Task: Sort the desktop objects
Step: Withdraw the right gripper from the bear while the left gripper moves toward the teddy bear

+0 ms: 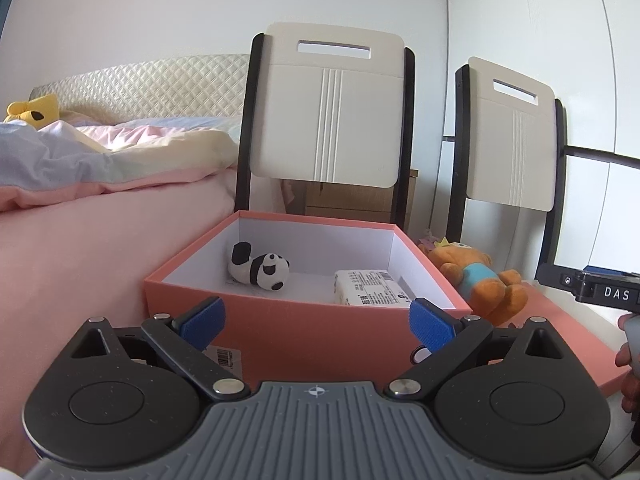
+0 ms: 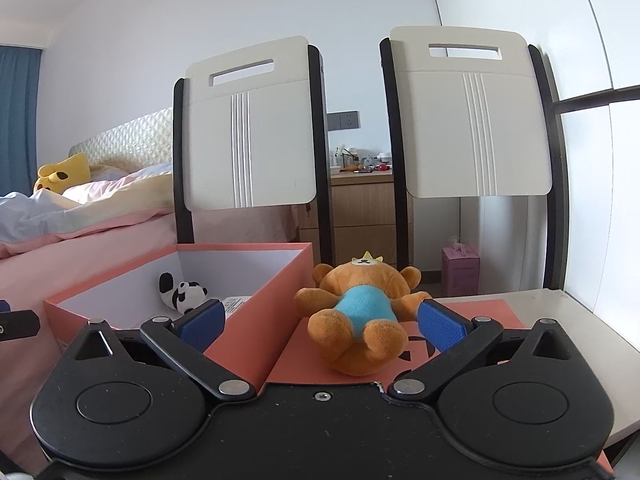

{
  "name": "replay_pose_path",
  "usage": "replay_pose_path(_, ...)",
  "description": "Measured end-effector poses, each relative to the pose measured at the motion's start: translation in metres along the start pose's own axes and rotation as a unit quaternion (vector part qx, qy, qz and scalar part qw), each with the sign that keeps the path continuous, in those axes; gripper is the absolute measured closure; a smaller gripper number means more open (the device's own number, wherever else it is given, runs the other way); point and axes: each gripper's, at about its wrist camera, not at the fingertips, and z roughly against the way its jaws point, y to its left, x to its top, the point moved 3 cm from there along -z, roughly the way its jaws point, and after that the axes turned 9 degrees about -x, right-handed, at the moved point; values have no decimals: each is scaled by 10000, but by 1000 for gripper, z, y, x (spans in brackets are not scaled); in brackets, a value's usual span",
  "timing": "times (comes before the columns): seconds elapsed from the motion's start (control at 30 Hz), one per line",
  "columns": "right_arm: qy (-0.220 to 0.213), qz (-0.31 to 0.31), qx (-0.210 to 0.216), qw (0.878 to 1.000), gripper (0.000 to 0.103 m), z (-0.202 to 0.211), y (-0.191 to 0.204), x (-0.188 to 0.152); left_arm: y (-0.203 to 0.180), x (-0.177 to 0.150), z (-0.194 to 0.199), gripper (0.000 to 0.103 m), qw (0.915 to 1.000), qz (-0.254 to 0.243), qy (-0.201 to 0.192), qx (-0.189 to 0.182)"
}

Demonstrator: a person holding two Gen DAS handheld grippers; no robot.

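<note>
We hold the left hand-held gripper (image 1: pixel 316 322) spread wide and empty just before the pink box (image 1: pixel 280 332), which contains a panda plush (image 1: pixel 262 271) and a white packet (image 1: pixel 370 286). Right of the box, our right hand-held gripper (image 2: pixel 320 322), likewise spread and empty, flanks the orange bear plush (image 2: pixel 356 316) lying on the pink lid (image 2: pixel 472 312).

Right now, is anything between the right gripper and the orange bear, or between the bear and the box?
Nothing visible blocks the open right gripper from the orange bear lying on the pink lid. Only the near box wall stands between them; lift over it.
</note>
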Motion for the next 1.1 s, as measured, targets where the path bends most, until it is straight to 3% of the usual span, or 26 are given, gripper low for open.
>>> replay_pose_path(0.17, -77, -27, -28, 10000, 1, 3, -4, 3, -5, -2, -1, 4, 9999, -78, -39, -82)
replay_pose_path(0.5, -404, -92, -237, 9989, 1, 11, -15, 15, -29, -6, -3, 4, 9971, -206, 6, -732)
replay_pose_path(0.87, -628, -598, -735, 9935, 1, 16, -47, 28, -97, -26, -14, 4, 9886, -497, 227, -1404)
replay_pose_path(1.1, -1008, -914, -853, 9870, 1, 36, -67, 39, -125, -30, -43, 4, 9894, -507, 350, -1313)
